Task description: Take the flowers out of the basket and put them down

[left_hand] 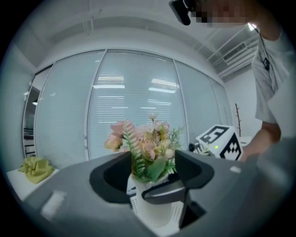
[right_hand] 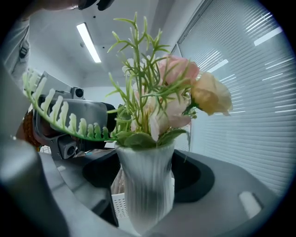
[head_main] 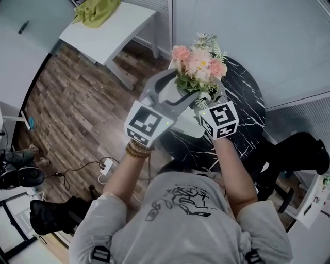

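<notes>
at my right gripper (right_hand: pixel 145 185) the jaws stand part-way apart and are clamped on the ribbed white vase (right_hand: pixel 143 171), which is upright between them. at my left gripper (left_hand: pixel 155 183) the jaws are closed against the walls of the white perforated basket (left_hand: pixel 157 213), and its dark handle (left_hand: pixel 162 190) arches across in front. the foot of the vase sits down inside the basket, so the flowers (head_main: pixel 198 64) are not yet out. they are pink and peach blooms with green fern sprays, standing upright above both grippers. in the head view the two grippers are level and close side by side, their marker cubes facing me. below them is the round black marble table (head_main: pixel 247 103); i cannot tell whether the basket is clear of its top. farther off are the wooden floor (head_main: pixel 72 103) and a white table (head_main: pixel 111 31) with a green cloth (head_main: pixel 95 11) lying on it. a wall of slatted blinds (left_hand: pixel 134 92) is behind.
</notes>
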{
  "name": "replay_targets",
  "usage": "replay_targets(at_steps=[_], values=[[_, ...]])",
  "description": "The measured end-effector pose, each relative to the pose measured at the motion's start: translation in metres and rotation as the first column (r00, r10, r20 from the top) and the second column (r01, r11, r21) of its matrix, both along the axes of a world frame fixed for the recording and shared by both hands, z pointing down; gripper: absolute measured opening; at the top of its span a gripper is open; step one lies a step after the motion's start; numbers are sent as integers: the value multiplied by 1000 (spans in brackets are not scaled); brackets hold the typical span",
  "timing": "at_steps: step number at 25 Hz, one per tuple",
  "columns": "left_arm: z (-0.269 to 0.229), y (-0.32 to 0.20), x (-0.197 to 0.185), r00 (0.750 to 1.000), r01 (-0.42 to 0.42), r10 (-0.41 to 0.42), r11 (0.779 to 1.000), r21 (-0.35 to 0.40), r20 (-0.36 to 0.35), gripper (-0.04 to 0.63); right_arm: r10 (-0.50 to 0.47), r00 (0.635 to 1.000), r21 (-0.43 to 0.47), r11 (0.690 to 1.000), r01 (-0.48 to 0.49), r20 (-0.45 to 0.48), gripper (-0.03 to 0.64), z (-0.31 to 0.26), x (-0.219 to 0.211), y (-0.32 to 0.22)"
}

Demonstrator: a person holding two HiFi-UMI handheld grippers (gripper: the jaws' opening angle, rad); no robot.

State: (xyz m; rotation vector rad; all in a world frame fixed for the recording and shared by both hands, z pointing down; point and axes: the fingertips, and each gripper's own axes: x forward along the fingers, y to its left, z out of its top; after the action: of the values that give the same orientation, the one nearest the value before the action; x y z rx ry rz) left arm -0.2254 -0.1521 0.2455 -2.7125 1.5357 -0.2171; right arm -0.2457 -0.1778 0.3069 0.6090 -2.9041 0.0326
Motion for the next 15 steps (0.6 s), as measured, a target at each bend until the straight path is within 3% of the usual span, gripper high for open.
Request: replay_targets(at_steps=[8, 15], values=[[-38, 17, 11, 999, -10, 9, 999, 50, 36, 296, -2, 999, 19, 1000, 1, 54, 351, -40, 9, 16], [-42, 32, 28, 999, -26, 25, 998, 52, 30, 295, 15, 998, 16, 1000, -16, 65, 351, -44, 25, 31]])
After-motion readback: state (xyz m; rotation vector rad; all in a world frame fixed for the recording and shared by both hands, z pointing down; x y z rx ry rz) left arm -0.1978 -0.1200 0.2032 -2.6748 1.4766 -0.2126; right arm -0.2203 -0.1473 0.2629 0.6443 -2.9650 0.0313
